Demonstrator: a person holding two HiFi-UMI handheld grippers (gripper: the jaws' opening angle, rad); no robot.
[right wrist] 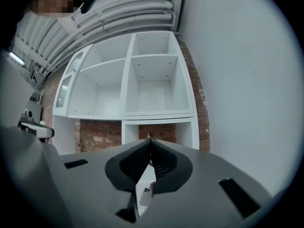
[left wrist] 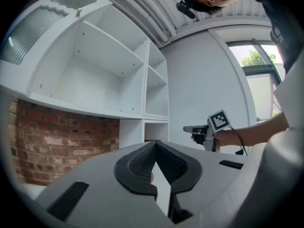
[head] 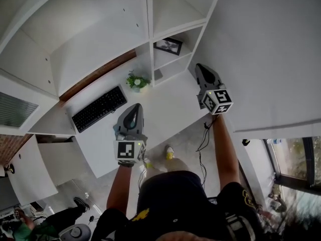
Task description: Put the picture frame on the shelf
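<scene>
The picture frame (head: 168, 45) stands in a shelf (head: 150, 14) compartment at the desk's (head: 165, 103) far edge. The left gripper (head: 135, 106) and right gripper (head: 198, 66) hover, fingers pressed together and empty.

Picture frame (head: 168, 45) — its picture too small
</scene>
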